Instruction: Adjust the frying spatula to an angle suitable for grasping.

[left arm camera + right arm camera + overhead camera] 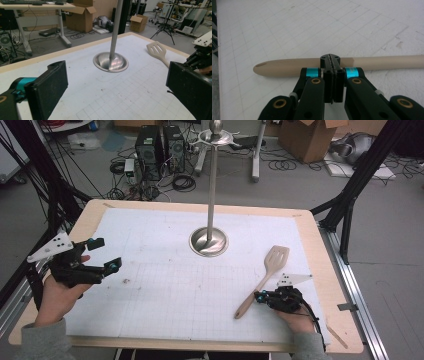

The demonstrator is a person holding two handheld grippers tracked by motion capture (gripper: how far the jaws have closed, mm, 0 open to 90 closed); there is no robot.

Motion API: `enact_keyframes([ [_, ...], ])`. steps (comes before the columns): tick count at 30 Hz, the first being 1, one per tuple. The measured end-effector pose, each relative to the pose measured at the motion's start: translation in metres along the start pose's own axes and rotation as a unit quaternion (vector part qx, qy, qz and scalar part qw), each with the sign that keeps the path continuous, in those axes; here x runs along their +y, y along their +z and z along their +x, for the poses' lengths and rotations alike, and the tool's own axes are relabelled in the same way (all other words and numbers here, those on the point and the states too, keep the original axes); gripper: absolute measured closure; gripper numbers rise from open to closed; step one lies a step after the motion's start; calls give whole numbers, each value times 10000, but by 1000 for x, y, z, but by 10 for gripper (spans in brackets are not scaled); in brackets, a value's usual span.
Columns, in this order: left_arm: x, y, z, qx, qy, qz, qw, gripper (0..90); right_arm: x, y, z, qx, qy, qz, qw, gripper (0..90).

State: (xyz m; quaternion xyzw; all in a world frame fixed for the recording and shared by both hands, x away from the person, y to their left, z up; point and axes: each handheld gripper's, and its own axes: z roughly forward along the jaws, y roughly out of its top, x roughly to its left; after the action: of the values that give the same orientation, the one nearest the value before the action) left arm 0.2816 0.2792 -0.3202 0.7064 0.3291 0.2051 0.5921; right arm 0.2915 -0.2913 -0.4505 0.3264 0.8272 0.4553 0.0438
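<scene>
A pale wooden slotted spatula (263, 279) lies on the white grid mat (165, 285) at the right, its head pointing away from me. My right gripper (259, 296) sits low at the handle's near part. In the right gripper view its jaws (330, 58) are pressed flat together with no gap, their tips against the handle (287, 66), which runs crosswise just past them. Nothing is clamped between them. My left gripper (106, 254) is held at the table's left side with its jaws wide apart and nothing between them (117, 87). The left gripper view also catches the spatula (157, 50).
A metal stand with a tall pole (212, 195) rises from a round dish-shaped base (208, 241) at the mat's far middle. The wooden table edge (327, 270) frames the mat. Cables, computers and cardboard boxes lie on the floor beyond.
</scene>
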Motion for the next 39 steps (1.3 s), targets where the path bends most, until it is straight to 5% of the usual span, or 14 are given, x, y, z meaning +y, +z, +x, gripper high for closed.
enact_keyframes([
  [35,-4,-5,1,75,-46,28,10000,44,18,24,7,-322,-94,-40,9994,900],
  [39,-5,-6,3,86,-52,34,9999,44,22,9,-1,-600,77,-580,9965,900],
])
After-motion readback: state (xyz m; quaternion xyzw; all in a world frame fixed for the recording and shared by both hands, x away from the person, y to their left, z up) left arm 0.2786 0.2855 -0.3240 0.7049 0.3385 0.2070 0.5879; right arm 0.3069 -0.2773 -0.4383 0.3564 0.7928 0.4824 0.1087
